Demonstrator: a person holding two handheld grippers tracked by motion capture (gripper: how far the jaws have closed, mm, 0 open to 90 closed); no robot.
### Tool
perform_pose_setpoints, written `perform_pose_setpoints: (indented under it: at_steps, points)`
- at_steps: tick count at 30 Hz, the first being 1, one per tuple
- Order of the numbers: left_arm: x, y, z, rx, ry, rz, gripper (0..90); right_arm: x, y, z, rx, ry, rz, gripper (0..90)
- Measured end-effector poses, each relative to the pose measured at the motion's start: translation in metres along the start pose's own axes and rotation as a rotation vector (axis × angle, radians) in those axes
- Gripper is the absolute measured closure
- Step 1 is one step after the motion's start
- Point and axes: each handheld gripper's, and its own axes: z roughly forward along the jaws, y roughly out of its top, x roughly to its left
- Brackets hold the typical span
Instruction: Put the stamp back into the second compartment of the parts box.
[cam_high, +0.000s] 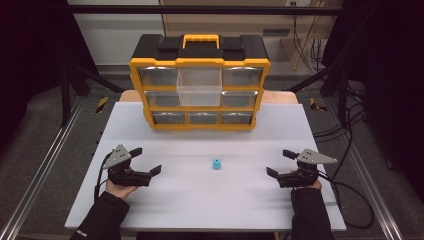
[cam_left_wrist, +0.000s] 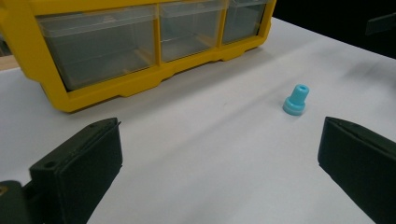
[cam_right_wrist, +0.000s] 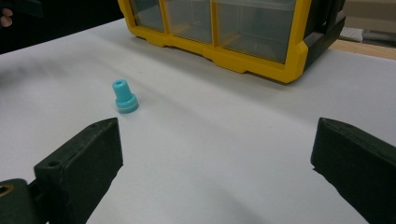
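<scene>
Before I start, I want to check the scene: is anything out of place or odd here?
One thing: the top middle drawer of the yellow organizer is pulled out; the other drawers sit flush. The blue part stands upright alone on the table.

Matt blue plastic plug (cam_high: 216, 164) on a smooth white tabletop (cam_high: 200, 200).

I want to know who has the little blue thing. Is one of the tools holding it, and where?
Neither. Both the left tool and right tool are open and empty; the blue piece stands alone on the table.
</scene>
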Motion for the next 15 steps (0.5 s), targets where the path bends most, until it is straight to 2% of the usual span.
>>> perform_pose_setpoints:
  at_steps: [15]
  points:
    - [-0.008, 0.009, 0.011, 0.013, -0.018, 0.022, 0.0, 0.000, 0.000, 0.001, 0.003, -0.001, 0.000, 2.6]
